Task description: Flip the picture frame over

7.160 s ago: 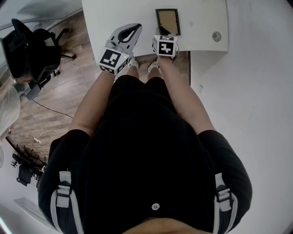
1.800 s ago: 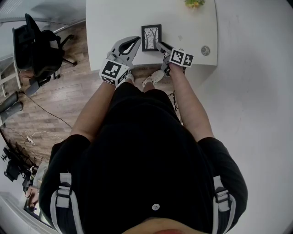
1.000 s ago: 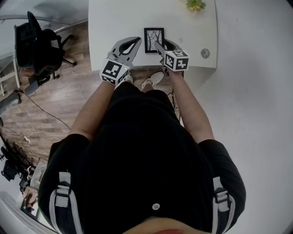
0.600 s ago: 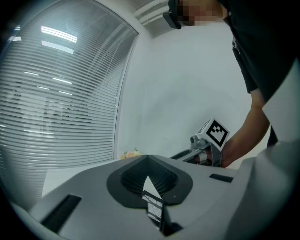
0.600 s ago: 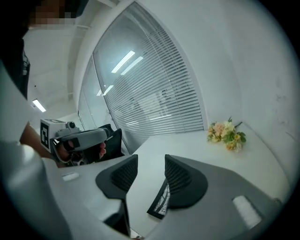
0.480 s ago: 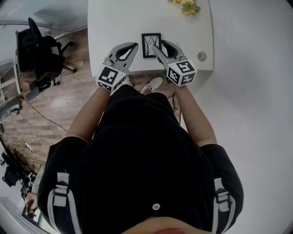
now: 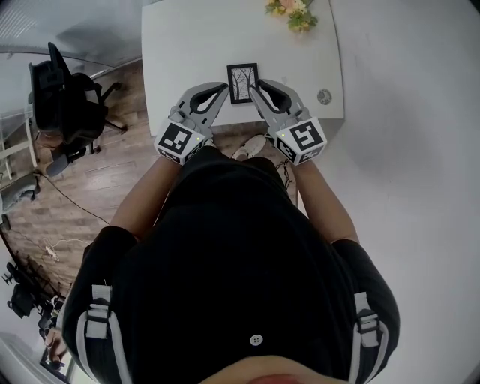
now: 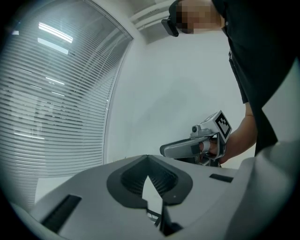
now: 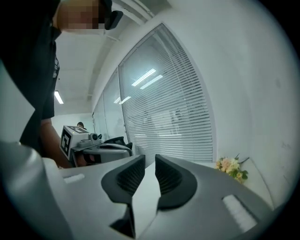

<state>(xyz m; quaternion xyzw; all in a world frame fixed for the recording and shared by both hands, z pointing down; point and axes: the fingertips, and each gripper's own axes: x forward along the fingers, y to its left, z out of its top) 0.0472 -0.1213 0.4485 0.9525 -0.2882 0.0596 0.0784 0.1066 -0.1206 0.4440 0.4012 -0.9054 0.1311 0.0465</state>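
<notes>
The black picture frame (image 7: 242, 82) lies flat on the white table (image 7: 180, 45) near its front edge, with its tree picture facing up. My left gripper (image 7: 223, 88) hangs in the air just left of the frame, shut and holding nothing. Just right of the frame is my right gripper (image 7: 253, 84), raised, with a narrow gap between its pads (image 9: 166, 176). Its jaws have just been closing, and nothing is between them. Neither gripper touches the frame. Each gripper view shows the other gripper: the right one (image 8: 190, 149) and the left one (image 9: 101, 149).
A small bunch of flowers (image 7: 291, 13) stands at the table's far right, also seen as flowers (image 9: 231, 168). A round cable grommet (image 7: 323, 96) sits near the table's right front corner. A black office chair (image 7: 64, 97) stands on the wood floor to the left. Window blinds (image 9: 173, 108) fill the background.
Seven seconds ago the frame showed its brown back; now its picture side is up. Over the last second both grippers rose off the table, the right one more, rolling its marker cube upward.
</notes>
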